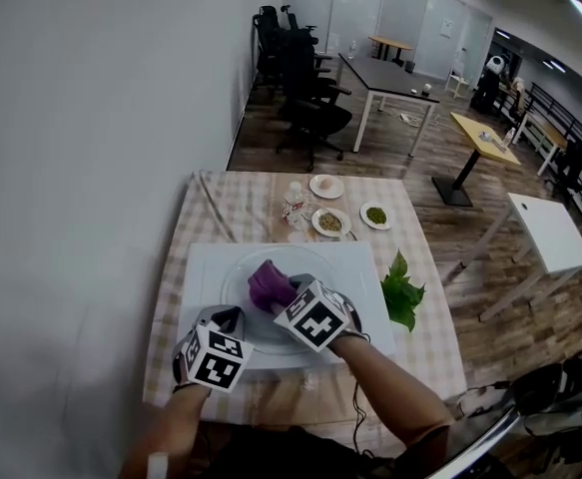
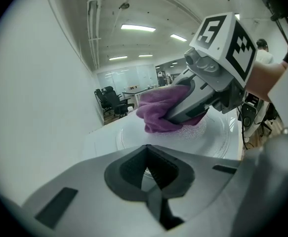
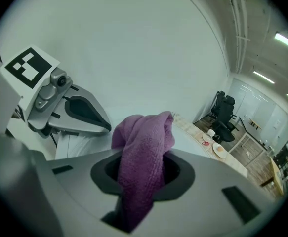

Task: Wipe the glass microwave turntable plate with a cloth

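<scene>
Checked tabletop (image 1: pixel 425 337) carries a white mat (image 1: pixel 206 267), and the glass turntable plate (image 1: pixel 241 277) lies flat in the middle of that mat. Right tongs (image 1: pixel 283 300) are clamped on a bunched purple cloth (image 1: pixel 269 285), with the wad sticking out past the tips and pressed onto the plate near its centre. Left tongs (image 1: pixel 233 317) are pressed together at the plate's near-left rim, with nothing plainly between them; whether they nip the glass edge is not clear. Green leaves (image 1: pixel 402 292) sit beside the mat on the right, small dishes beyond it. Plate likely handles as rigid, smooth, fairly heavy and breakable, and could skate on the mat, so bracing it at the rim makes sense. Cloth is soft and light and looks best held by the bunched middle, as now, leaving a loose pad to rub with.
</scene>
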### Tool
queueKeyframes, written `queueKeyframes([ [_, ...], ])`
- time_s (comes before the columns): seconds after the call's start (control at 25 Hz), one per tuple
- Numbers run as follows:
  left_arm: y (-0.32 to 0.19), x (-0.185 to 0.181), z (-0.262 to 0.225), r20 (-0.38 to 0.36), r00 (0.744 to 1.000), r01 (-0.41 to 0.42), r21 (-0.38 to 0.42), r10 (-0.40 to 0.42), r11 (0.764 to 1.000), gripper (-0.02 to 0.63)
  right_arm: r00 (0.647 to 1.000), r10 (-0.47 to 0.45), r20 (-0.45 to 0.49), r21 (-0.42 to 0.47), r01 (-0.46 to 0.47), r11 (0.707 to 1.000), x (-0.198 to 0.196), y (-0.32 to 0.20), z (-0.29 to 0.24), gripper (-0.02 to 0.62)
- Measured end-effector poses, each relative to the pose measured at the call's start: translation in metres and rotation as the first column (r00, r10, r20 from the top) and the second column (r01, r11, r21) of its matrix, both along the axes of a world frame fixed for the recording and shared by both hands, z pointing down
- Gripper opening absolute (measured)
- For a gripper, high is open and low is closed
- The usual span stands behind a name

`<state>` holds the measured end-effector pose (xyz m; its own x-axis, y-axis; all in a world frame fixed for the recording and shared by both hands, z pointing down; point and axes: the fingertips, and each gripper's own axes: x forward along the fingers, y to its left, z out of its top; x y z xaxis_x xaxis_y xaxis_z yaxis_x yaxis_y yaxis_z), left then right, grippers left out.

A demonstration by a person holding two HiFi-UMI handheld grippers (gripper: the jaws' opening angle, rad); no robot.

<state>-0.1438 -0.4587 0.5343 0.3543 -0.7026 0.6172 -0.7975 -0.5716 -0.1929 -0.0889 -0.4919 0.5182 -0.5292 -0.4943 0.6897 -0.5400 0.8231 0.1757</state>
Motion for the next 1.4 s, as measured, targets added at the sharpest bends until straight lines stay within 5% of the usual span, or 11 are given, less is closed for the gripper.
queueKeyframes([
  [0.6, -0.003, 0.0, 0.003, -0.013, 1.0, 0.005, -0.012, -0.005, 1.0, 0.002, 0.978, 0.208, -0.031, -0.011, -0.209, 0.978, 0.11, -0.018, -0.006, 0.101],
  [0.88, -0.004, 0.001, 0.003, -0.017, 1.0, 0.005, -0.015, -0.005, 1.0, 0.002, 0.997, 0.063, 0.05, 0.015, -0.064, 0.998, 0.025, -0.029, -0.027, 0.101],
  [1.12, -0.005, 0.003, 0.004, -0.024, 1.0, 0.001, -0.029, -0.001, 1.0, 0.002, 0.996, -0.092, 0.009, 0.01, 0.092, 0.996, -0.066, -0.036, -0.013, 0.101],
  [1.4, -0.001, 0.002, 0.001, -0.021, 1.0, 0.002, -0.021, -0.003, 1.0, 0.002, 0.994, -0.098, -0.043, -0.016, 0.097, 0.995, -0.076, -0.048, 0.004, 0.101],
])
